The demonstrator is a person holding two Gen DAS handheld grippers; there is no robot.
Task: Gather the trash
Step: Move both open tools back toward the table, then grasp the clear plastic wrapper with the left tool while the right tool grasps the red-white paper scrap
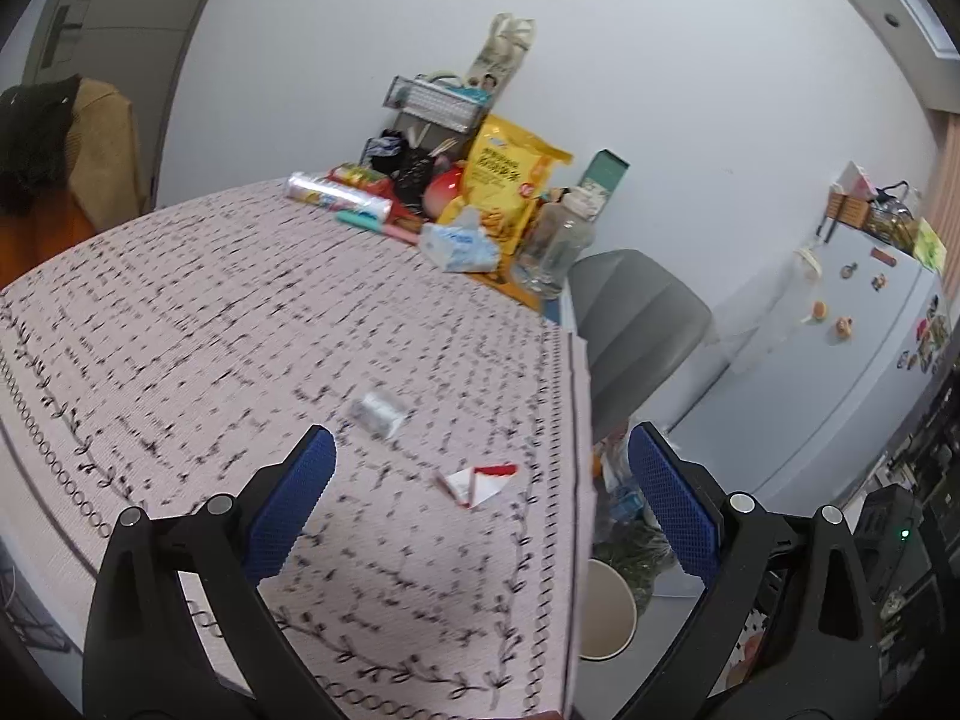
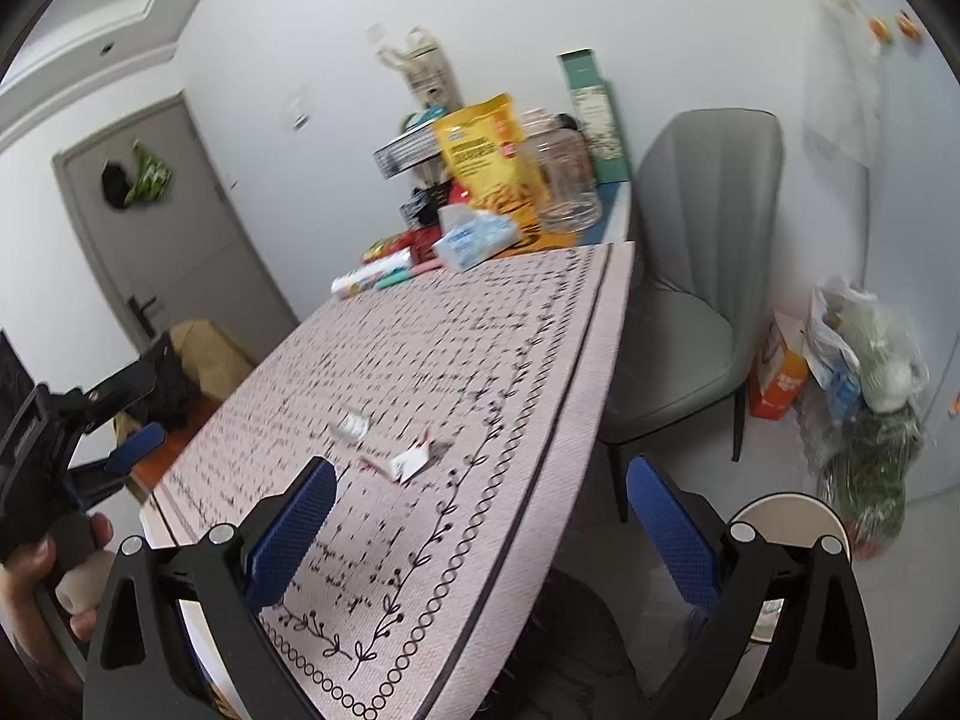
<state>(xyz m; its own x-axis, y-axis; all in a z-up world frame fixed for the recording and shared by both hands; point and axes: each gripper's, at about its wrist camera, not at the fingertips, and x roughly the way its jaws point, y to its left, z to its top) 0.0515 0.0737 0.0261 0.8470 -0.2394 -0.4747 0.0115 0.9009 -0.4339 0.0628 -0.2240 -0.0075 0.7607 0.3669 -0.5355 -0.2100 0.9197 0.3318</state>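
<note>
A red-and-white torn wrapper [image 1: 478,483] lies on the patterned tablecloth [image 1: 210,330] near the table's right edge; it also shows in the right wrist view [image 2: 408,461]. A crumpled clear plastic piece [image 1: 379,411] lies just beyond it, also in the right wrist view [image 2: 351,423]. My left gripper [image 1: 480,504] is open and empty, hovering just short of the wrapper. My right gripper [image 2: 480,516] is open and empty above the table's near right edge. The left gripper also shows at the left of the right wrist view [image 2: 129,450]. A round bin [image 1: 606,612] stands on the floor beside the table, also in the right wrist view [image 2: 792,516].
Snack bags, a tissue pack [image 1: 459,243], a clear jar [image 1: 555,246] and boxes crowd the table's far end. A grey chair [image 2: 690,300] stands at the right side. Plastic bags of rubbish [image 2: 864,396] sit on the floor by a white fridge [image 1: 840,360].
</note>
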